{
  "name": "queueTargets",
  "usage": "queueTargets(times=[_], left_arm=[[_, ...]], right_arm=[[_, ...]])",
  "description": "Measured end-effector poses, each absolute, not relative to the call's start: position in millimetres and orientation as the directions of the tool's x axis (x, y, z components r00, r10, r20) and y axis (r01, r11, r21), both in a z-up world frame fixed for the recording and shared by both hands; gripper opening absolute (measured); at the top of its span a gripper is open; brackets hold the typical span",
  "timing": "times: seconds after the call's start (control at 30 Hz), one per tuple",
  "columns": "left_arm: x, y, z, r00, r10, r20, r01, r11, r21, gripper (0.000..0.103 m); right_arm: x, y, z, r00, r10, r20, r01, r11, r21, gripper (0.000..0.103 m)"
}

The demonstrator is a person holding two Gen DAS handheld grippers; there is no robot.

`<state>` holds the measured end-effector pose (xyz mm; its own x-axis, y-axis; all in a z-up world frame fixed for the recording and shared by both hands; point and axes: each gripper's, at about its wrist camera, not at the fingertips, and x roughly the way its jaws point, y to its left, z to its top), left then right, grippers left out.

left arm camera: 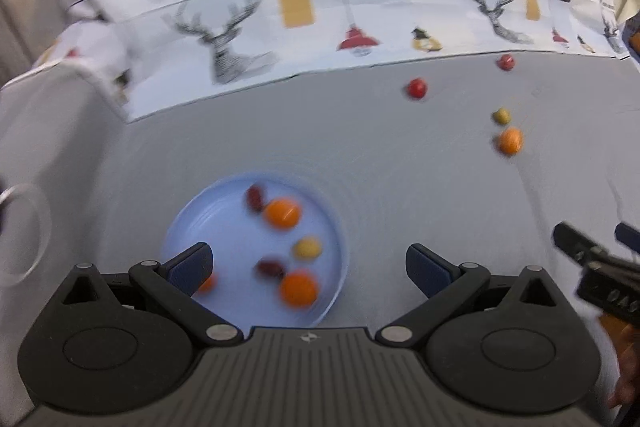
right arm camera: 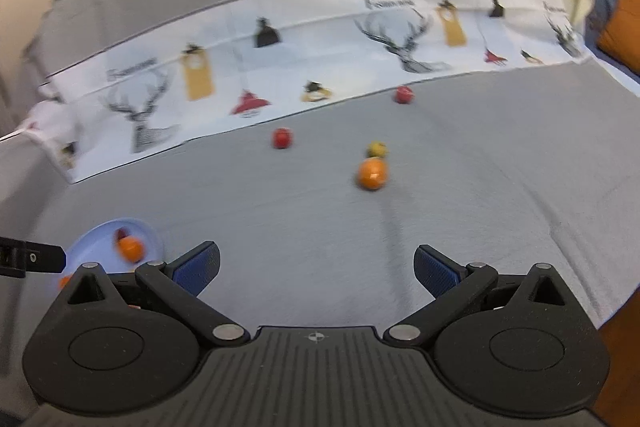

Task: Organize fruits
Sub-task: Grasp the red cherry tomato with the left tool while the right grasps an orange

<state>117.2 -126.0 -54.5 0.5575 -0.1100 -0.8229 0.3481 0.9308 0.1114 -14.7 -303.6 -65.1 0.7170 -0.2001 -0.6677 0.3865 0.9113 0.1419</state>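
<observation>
Done: several fruits in blue plate (left arm camera: 182, 227), 6 o'clock.
Left: four fruits (right arm camera: 372, 174) loose on grey cloth (right arm camera: 460, 195), 1 o'clock.
Left claw (left arm camera: 308, 265): wide, empty.
Right claw (right arm camera: 316, 267): wide, empty.

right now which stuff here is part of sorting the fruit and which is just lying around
Job: blue plate with fruit in it; loose on the grey cloth: orange, yellow fruit, two red fruits.
Just there: deer-print cloth, orange cushion.
</observation>
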Motion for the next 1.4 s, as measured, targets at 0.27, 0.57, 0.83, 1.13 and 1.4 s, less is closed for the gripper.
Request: queueTargets(times=[0.27, 0.57, 0.83, 1.13, 1.4], left_arm=[[221, -223, -103, 0.596, -0.194, -0.779, 0.427, 0.899, 0.103, 0.103], [322, -307, -173, 0.55, -0.271, -0.79, 0.556, 0.825, 0.104, 0.103], [361, -333, -207, 0.504, -0.267, -0.822, 0.588, 0.803, 0.1, 0.103], [334, -325, -186, 0.508, -0.313, -0.803, 0.63, 0.771, 0.098, 0.031], [262, -268, -126, 0.486, -0.217, -0.846, 0.561, 0.821, 0.112, 0.031]], right_arm=[[67, -357, -120, 0.635, -0.372, -0.677, 0.578, 0.81, 0.098, 0.102], [151, -390, -185, 0.563, -0.462, -0.685, 0.662, 0.748, 0.04, 0.102], [165, -390, -213, 0.557, -0.499, -0.664, 0.652, 0.758, -0.023, 0.102], [153, -388, -201, 0.598, -0.513, -0.615, 0.645, 0.764, -0.011, 0.038], [115, -414, -187, 0.476, -0.625, -0.619, 0.792, 0.611, -0.008, 0.038]])
